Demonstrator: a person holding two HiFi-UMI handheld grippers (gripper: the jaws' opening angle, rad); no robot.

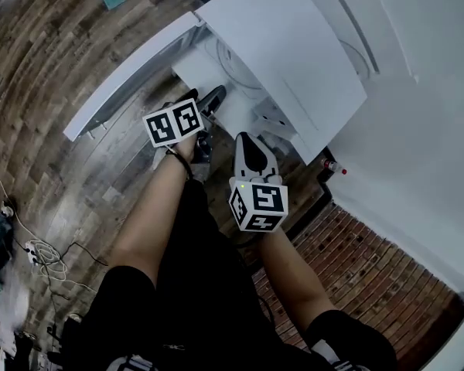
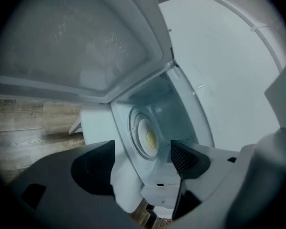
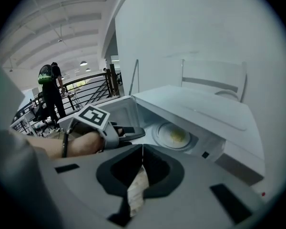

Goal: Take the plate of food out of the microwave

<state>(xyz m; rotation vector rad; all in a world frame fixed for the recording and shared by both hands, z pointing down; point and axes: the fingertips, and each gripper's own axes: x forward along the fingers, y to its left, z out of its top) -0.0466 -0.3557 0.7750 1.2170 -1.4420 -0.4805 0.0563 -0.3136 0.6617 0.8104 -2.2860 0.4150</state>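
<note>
The white microwave (image 1: 294, 45) stands with its door (image 1: 131, 72) swung open to the left. Inside, a white plate (image 2: 147, 137) with yellow food lies on the turntable; the right gripper view also shows the plate (image 3: 174, 136). My left gripper (image 2: 143, 146) is open in front of the cavity, its dark fingers (image 2: 186, 159) spread on either side of the microwave's front edge, with nothing gripped. In the head view the left gripper (image 1: 205, 103) reaches into the opening. My right gripper (image 1: 249, 141) hangs just outside the cavity. The right gripper (image 3: 142, 151) is shut and holds nothing.
Wood-pattern floor (image 1: 54, 130) lies to the left, with cables (image 1: 42, 257) on it. Brick-pattern flooring (image 1: 356, 261) lies to the right. A white wall (image 1: 417, 130) rises behind the microwave. A person (image 3: 50, 92) stands far off by a railing. The open door (image 2: 76, 37) looms above my left gripper.
</note>
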